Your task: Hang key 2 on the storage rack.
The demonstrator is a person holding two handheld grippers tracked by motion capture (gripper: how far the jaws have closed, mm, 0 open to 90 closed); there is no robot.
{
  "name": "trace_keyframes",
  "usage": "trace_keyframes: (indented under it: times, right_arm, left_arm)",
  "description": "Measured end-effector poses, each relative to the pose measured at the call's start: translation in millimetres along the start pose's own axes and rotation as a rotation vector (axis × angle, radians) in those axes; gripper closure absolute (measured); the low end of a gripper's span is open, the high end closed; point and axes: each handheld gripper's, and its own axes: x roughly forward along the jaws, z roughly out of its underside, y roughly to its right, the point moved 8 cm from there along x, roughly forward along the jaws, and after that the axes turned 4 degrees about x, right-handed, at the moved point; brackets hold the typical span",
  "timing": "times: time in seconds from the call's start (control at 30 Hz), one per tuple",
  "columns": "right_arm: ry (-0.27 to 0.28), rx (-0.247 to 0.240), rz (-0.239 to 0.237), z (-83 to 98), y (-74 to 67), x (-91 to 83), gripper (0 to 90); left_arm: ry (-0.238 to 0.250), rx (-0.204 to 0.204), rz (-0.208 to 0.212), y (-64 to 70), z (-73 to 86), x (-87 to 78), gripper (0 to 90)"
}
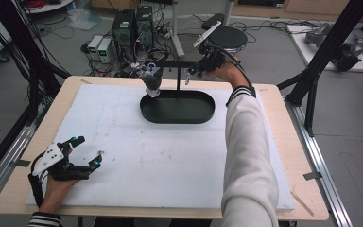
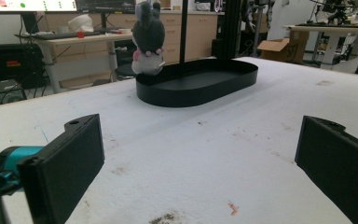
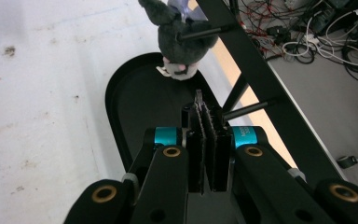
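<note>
A grey plush toy [image 1: 152, 81] [image 2: 147, 39] [image 3: 182, 39] hangs from the left peg of a black T-shaped stand [image 1: 178, 78]. The stand rises from the back of a black oval tray [image 1: 177, 113] [image 2: 200, 86] [image 3: 140, 107]. My right gripper [image 1: 191, 71] [image 3: 207, 114] is at the bar's right end, shut on a thin dark strip [image 3: 198, 100], close to a bare peg [image 3: 249, 108]. A small pale piece [image 1: 187, 79] dangles below it. My left gripper [image 1: 89, 150] [image 2: 200, 158] rests on the mat at the near left, open with nothing between its jaws.
A white foam mat [image 1: 170, 156] covers most of the wooden table [image 1: 293, 156]. Behind the table stand computer towers [image 1: 132, 26], tangled cables and a round black stool [image 1: 227, 38]. Black frame struts [image 1: 321, 56] rise at both sides.
</note>
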Motion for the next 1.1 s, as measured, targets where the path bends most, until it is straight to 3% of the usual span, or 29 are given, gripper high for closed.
trace_keyframes:
  times: [0.7, 1.1]
  right_arm:
    - [0.001, 0.002, 0.06, 1.9, 11.4, 6.7, 88.5]
    - [0.009, 0.032, 0.095, 2.7, 18.1, 8.0, 88.0]
  left_arm:
    - [-0.002, 0.002, 0.001, 0.8, 0.1, 0.2, 1.7]
    - [-0.003, 0.004, 0.002, 0.9, 0.2, 0.1, 1.7]
